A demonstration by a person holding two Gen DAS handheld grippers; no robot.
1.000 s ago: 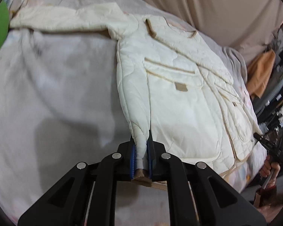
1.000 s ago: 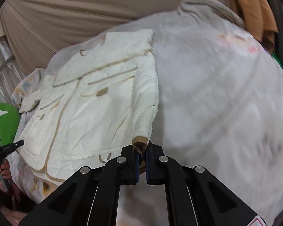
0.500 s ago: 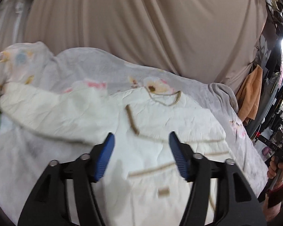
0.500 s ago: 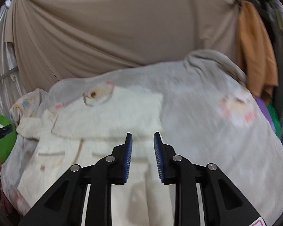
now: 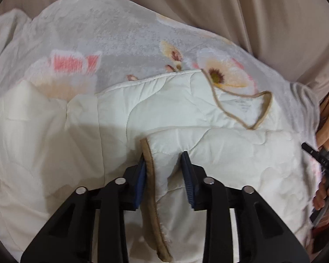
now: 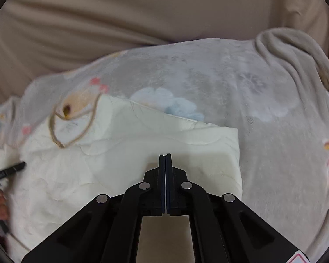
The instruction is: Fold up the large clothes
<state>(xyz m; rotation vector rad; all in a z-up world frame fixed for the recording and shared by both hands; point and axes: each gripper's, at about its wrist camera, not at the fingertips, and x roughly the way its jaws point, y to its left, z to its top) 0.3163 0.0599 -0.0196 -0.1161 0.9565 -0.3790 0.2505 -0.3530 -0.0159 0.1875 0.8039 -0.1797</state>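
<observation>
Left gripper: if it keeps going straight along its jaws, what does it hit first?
Most likely the cream quilted jacket itself: the left gripper, jaws closing, already has the tan-trimmed cuff between them. The floral blanket lies beyond. Depth is unclear.

Cream quilted padded jacket (image 5: 208, 114) with tan piping lies flat across the middle of the frame, sleeves folded over its front, tan-edged cuff (image 5: 151, 188) at lower centre.

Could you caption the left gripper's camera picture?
Left gripper closing around the cream jacket's tan-trimmed cuff.
</observation>
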